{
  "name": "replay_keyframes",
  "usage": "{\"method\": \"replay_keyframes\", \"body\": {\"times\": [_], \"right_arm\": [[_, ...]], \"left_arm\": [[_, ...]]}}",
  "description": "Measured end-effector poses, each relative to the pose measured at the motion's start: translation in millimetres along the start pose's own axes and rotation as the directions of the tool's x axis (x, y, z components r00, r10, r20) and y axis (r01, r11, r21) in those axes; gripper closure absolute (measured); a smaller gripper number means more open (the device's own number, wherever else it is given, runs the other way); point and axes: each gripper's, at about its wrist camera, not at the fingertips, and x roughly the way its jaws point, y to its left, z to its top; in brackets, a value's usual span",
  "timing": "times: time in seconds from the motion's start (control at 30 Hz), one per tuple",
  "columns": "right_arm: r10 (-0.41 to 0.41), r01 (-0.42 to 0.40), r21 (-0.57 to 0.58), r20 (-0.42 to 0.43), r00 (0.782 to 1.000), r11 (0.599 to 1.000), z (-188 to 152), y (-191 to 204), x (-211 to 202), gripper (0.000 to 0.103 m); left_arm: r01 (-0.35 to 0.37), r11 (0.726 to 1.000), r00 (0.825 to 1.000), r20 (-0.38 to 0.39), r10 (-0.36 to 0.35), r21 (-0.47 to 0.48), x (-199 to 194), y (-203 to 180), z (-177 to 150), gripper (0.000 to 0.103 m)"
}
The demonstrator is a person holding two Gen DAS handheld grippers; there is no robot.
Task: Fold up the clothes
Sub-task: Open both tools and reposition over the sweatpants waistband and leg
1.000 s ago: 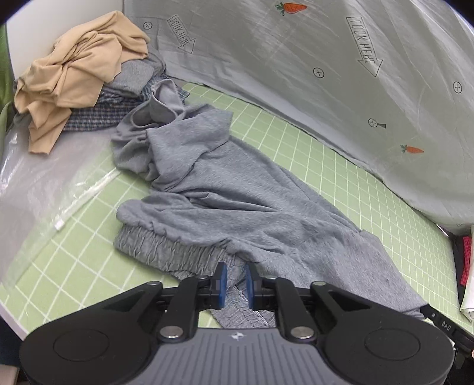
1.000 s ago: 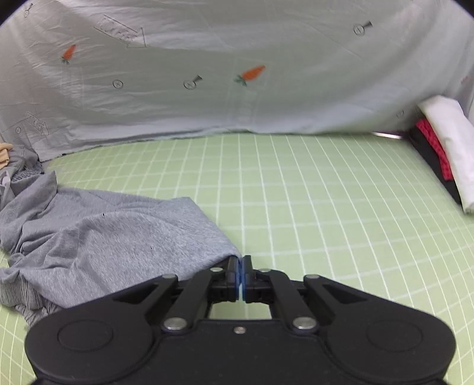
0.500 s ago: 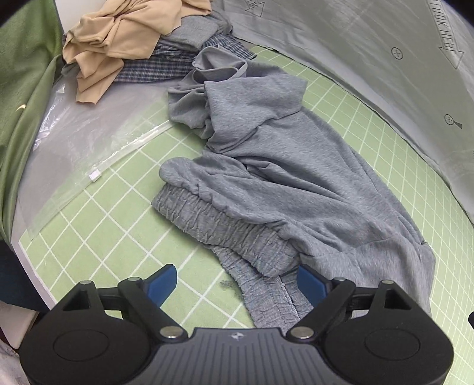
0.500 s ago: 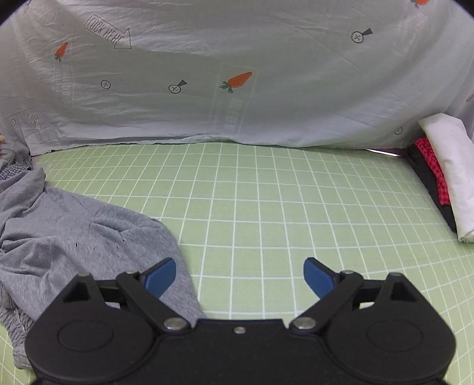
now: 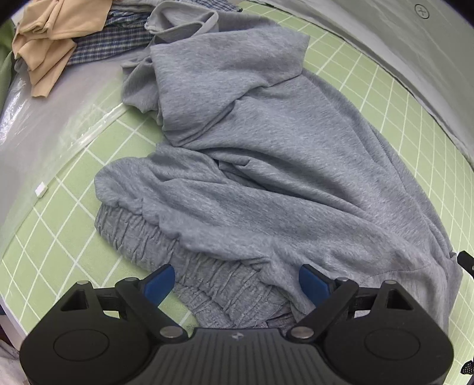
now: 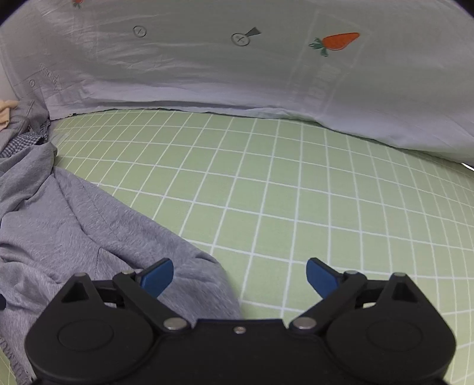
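Grey, rumpled, seemingly elastic-waisted sweatpants [image 5: 266, 165]

One grey garment [image 5: 266, 165] with a gathered elastic band lies spread out. In the pile beyond it three more pieces can be told apart: one tan cloth [image 5: 50, 32], one blue checked cloth [image 5: 100, 47] and one further grey piece [image 5: 180, 17]; whether more lie beneath cannot be told. One clear plastic bag [image 5: 38, 127] lies alongside. One green grid mat [image 6: 281, 189] covers the worktop. One pale printed sheet [image 6: 207, 74] hangs behind, with one whole carrot print [image 6: 337, 41] in the right wrist view.
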Motion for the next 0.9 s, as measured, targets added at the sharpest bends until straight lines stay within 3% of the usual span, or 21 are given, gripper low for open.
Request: {"method": "replay_keyframes", "body": {"times": [0.17,0.27,0.3,0.4,0.43,0.57,0.7,0.77,0.9], "right_arm": [[0.076,-0.081,-0.127,-0.046,0.996,0.989,14.3,30.8,33.9,0.034],[0.133,-0.140,-0.153,-0.058,0.989,0.978,15.0,39.3,40.4,0.053],[0.149,-0.156,-0.159,-0.059,0.987,0.975,14.8,40.8,41.1,0.055],[0.187,-0.193,-0.172,-0.055,0.981,0.966,14.7,40.5,38.6,0.093],[0.178,-0.184,-0.163,-0.051,0.983,0.969,14.2,38.4,37.5,0.101],[0.068,-0.070,-0.157,-0.021,0.997,0.985,1.7,22.9,28.0,0.102],[-0.048,0.046,-0.038,-0.040,0.998,0.998,-25.3,-24.0,6.5,0.102],[-0.133,0.136,0.034,-0.071,0.989,0.990,-47.0,-54.4,-10.2,0.102],[-0.298,0.321,0.117,-0.182,0.937,0.940,-100.8,-104.8,-44.7,0.102]], "left_arm": [[-0.018,1.000,1.000,-0.025,0.018,-0.008,11.2,-1.0,0.3,0.011],[-0.031,0.999,0.999,-0.031,0.031,-0.006,13.8,-2.9,1.0,0.010],[-0.034,0.999,0.999,-0.032,0.034,-0.004,14.2,-3.4,1.1,0.010],[-0.040,0.999,0.999,-0.031,0.040,0.002,14.5,-4.4,0.9,0.010],[-0.041,0.999,0.999,-0.031,0.042,0.004,14.6,-4.7,0.9,0.010],[-0.042,0.999,0.999,-0.023,0.042,0.008,15.1,-3.1,-2.1,0.009],[-0.047,0.999,0.999,-0.027,0.047,0.012,18.9,-1.0,-8.3,0.008],[-0.051,0.998,0.998,-0.021,0.051,0.026,19.3,-2.5,-12.1,0.007],[-0.049,0.997,0.998,-0.023,0.051,0.066,21.3,-9.9,-19.4,0.003]]}}
